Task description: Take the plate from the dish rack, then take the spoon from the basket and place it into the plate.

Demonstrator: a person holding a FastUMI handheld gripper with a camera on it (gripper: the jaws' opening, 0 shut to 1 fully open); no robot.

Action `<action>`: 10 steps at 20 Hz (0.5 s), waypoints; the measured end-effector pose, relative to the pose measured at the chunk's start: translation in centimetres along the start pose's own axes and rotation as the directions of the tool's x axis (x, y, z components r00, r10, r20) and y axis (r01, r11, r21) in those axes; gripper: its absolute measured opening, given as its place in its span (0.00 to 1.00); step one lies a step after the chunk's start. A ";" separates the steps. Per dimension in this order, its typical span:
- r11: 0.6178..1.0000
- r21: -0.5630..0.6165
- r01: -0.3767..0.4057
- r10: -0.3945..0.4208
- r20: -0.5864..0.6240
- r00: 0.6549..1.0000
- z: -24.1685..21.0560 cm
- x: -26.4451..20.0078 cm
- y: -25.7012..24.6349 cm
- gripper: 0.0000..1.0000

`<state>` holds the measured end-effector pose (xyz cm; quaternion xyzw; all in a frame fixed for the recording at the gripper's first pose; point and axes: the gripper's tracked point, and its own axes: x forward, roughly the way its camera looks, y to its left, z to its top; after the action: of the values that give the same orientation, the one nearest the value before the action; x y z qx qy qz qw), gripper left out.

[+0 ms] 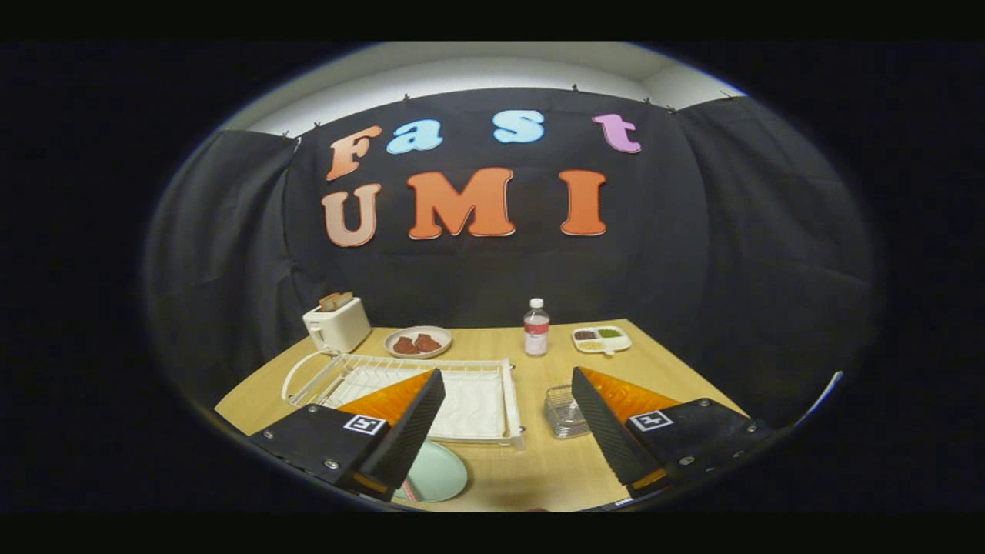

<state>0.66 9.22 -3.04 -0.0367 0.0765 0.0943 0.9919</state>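
Gripper (508,400) fingers are standing wide apart, holding nothing, above the table (539,469). At 7 o'clock the plate (439,473) is lying flat, just before the dish rack (469,392). At 1 o'clock the basket (563,412) is standing.

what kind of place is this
Likely a staged kitchen tabletop in a recording booth: a light wooden table against black cloth carries a white wire dish rack, a white toaster and a pale green round plate. The gripper hangs open above it.
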 end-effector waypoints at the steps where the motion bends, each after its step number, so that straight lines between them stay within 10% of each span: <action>1: 1.000 0.003 0.013 -0.013 0.013 1.000 0.8 -0.2 -0.7 0.99; 10: 0.994 0.033 0.106 -0.108 0.077 0.991 3.6 -1.6 -4.5 0.99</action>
<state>0.47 4.84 1.07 -0.0229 0.0369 0.0411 0.9982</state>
